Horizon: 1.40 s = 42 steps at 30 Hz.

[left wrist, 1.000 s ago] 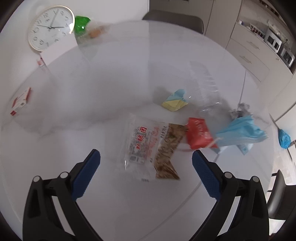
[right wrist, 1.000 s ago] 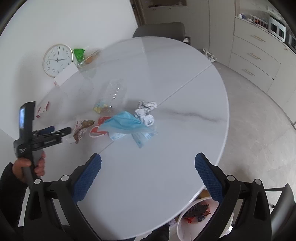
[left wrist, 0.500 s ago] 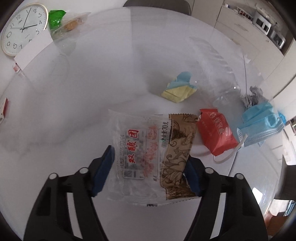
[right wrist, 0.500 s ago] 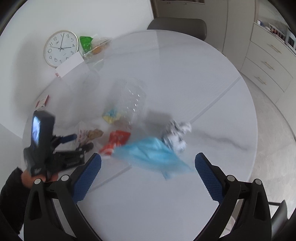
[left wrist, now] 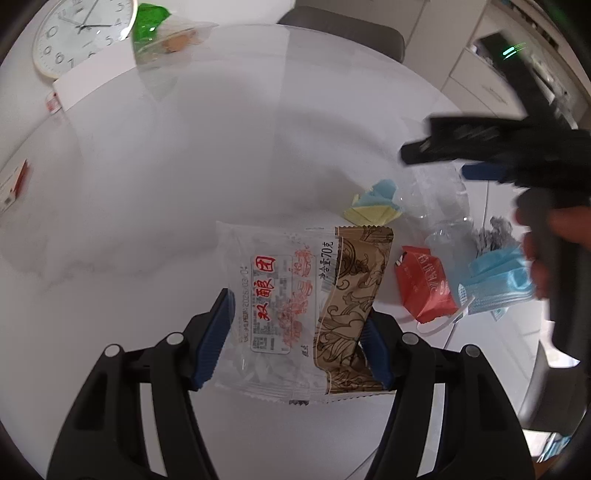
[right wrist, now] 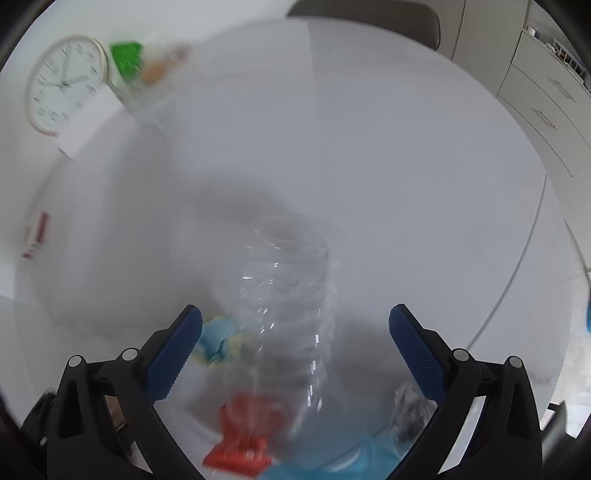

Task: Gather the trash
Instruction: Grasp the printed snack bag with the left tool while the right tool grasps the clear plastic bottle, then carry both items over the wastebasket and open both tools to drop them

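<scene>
- Since a second ago the left tool [left wrist: 295,339] has come down over the clear-and-brown snack wrapper [left wrist: 306,310], and its wide-spread jaws have drawn in around it.
- Those jaws are closing now, one blue pad at each long side of the wrapper, touching or nearly touching its edges; whether they press it yet cannot be told.
- That wrapper lies flat on the white round worktop [left wrist: 184,166].
- At the wrapper's 3 o'clock sits a red packet [left wrist: 424,288], with a blue face mask [left wrist: 495,280] just beyond it.
- At its 1 o'clock lies a crumpled yellow-and-blue paper [left wrist: 375,206], beside a clear plastic bottle [left wrist: 439,206].
- Meanwhile the right tool [right wrist: 295,347] has swung in from over the worktop's edge and now hangs above the clear bottle; this view is blurred.
- Its jaws stand wide apart, holding nothing, the bottle lying between and below them.
- A wall clock [left wrist: 81,33] leans at the worktop's 11 o'clock edge.
</scene>
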Tool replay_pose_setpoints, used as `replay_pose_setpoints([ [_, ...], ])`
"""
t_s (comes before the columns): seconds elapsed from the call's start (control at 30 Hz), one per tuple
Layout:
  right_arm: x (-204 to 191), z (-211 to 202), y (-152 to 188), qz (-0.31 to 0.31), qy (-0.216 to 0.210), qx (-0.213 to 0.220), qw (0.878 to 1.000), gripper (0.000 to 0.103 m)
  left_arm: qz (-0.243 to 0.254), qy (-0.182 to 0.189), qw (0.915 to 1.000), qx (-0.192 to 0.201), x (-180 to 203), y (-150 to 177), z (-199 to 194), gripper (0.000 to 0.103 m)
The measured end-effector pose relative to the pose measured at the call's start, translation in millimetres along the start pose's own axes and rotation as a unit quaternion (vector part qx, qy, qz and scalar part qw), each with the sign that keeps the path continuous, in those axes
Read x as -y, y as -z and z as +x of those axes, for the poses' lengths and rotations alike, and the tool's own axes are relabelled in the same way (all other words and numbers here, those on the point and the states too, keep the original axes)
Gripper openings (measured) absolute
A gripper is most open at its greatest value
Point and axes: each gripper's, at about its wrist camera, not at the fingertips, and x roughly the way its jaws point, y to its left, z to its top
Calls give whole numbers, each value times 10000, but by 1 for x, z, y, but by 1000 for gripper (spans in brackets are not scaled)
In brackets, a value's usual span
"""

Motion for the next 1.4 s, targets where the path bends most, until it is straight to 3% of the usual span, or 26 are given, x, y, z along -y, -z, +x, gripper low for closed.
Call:
replay_pose_setpoints([
  [0.1,1,9,0,41,-15,-23,10000,96,-96,-9,9999,79,-1,4,-9,63],
  [0.2,2,11,1,36,-269,-54,9996,67,-155,-17,9998,137,-4,6,-16,63],
  [0.37,6,-3,3,54,-500,151,9986,66,-135,-72,9996,241,8,13,-34,63],
  [0.57,24,-70,16,95,-971,759,9923,64,92,-97,9992,369,31,14,-56,63],
  [0.7,56,-120,51,208,-1167,1203,9856,62,239,12,9985,494,58,22,-72,63],
  [0.83,77,-123,62,301,-1286,1225,9836,62,241,226,9981,527,80,30,-81,63],
  [0.9,78,-123,65,307,-1372,1231,9824,61,237,160,9983,510,85,31,-82,63],
  [1.17,95,-163,105,114,-1306,1433,9809,61,341,142,9981,495,90,38,-95,63],
  [1.4,156,-209,197,292,-838,1319,9873,61,791,382,9947,527,128,41,-102,63],
])
